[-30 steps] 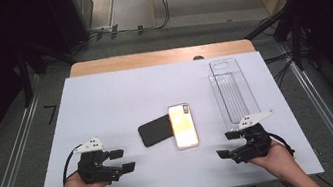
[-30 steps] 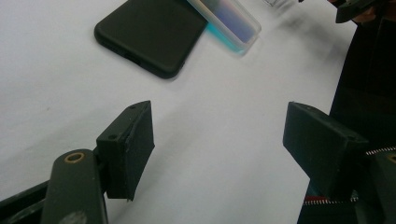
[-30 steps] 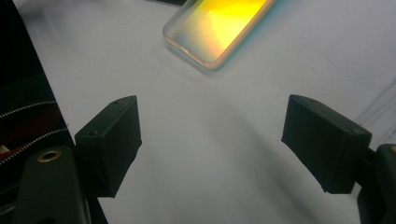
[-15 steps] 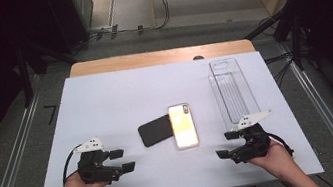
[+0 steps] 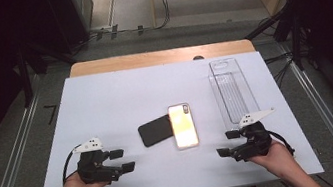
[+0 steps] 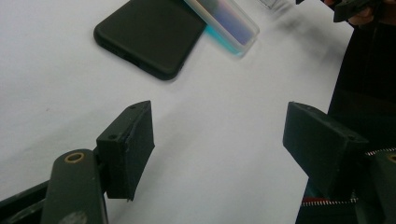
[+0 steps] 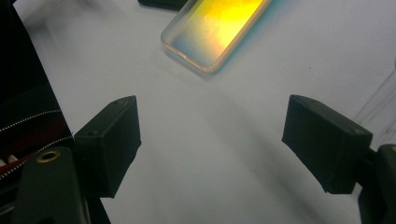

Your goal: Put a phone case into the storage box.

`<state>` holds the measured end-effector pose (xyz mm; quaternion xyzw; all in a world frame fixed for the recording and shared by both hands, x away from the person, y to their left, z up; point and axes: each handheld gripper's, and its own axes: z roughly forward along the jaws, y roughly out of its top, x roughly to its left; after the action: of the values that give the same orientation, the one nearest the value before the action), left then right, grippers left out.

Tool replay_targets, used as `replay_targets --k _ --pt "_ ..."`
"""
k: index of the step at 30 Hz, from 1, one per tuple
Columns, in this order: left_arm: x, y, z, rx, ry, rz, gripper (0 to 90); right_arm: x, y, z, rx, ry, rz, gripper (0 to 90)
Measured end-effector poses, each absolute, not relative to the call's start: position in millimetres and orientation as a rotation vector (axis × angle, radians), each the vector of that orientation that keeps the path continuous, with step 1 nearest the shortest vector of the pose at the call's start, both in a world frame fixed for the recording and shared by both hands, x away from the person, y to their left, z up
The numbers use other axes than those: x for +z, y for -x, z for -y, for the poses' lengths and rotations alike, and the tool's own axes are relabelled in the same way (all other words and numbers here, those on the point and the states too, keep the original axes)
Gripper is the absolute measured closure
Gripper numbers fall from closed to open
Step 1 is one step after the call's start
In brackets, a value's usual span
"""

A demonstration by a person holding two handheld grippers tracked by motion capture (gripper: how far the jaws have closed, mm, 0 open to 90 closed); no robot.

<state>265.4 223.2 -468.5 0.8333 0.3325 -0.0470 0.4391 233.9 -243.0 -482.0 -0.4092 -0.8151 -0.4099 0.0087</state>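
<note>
Nothing picked up yet, so almost all of the work looks left to do. Left tongs [image 5: 125, 159] spread wide and pinching nothing, low over the near left part of the white desk [image 5: 105, 103]. Right tongs [image 5: 227, 143] spread wide too, holding nothing, low over the near right part. Both aimed in toward the middle. In the middle of the desk, flat: a shiny phone [image 5: 183, 125] glowing yellow, and a black phone case [image 5: 155, 130] just beside it on its left, touching it or tucked a little under its edge; hard to tell which. Long side of the phone running away from the person, camera end at the far end, and leaning only a tiny bit. Long side of the case running more across the desk, slanted, with the end by the phone a bit farther away. Off to the right, near the right tongs but apart from the phone, a clear long box [image 5: 233, 92], also running front to back, with nothing to be seen inside. Probably next: reaching in for the phone or the case.
</note>
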Motion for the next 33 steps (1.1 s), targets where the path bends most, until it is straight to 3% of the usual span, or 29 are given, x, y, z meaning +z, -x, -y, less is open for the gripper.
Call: replay_targets --k 33 --pt "-468 -269 -225 -0.099 -2.051 -0.854 24.8 -460 -244 214 -1.316 1.459 2.53 16.0"
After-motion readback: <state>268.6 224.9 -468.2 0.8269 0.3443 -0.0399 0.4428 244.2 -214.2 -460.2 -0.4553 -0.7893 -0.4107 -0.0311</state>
